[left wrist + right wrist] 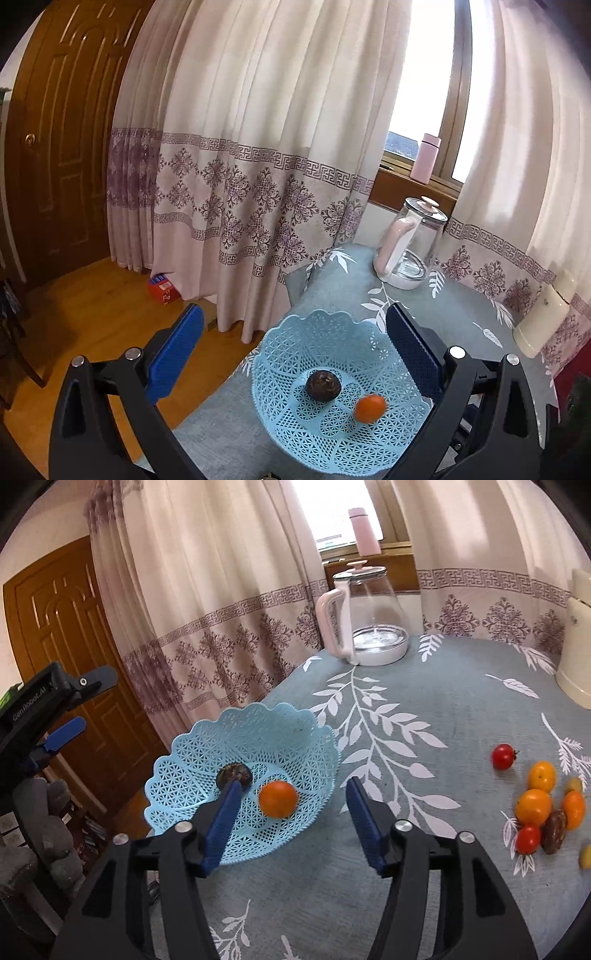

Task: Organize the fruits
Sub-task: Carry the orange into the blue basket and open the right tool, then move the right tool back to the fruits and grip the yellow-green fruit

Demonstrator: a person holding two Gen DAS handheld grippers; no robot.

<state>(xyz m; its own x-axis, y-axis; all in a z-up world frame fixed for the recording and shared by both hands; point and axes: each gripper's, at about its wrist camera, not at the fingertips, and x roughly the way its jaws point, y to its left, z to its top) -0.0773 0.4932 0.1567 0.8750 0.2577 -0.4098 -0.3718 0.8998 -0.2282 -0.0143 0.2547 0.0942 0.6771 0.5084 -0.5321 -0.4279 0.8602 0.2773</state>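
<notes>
A light blue lattice basket (pixel 295 332) (pixel 295 731) sits at the table's left edge. Inside it lie a dark brown round fruit (pixel 323 385) (pixel 234 774) and a small orange fruit (pixel 370 407) (pixel 277 799). My left gripper (pixel 293 325) hangs open above the basket's near side, empty. My right gripper (pixel 293 788) is also open and empty, its fingers straddling the basket's right rim near the orange fruit. Loose fruits lie at the right of the table: a red tomato (pixel 503 756), oranges (pixel 533 806), another tomato (pixel 527 839) and a brown fruit (pixel 554 830).
A glass kettle with a pink handle (pixel 406 243) (pixel 365 616) stands at the back of the grey-blue leaf-print tablecloth (pixel 406 709). A cream appliance (pixel 576 638) (pixel 543 314) stands at the right. Curtains hang behind; the floor drops away left of the table. A gloved hand (pixel 44 830) holds the left gripper.
</notes>
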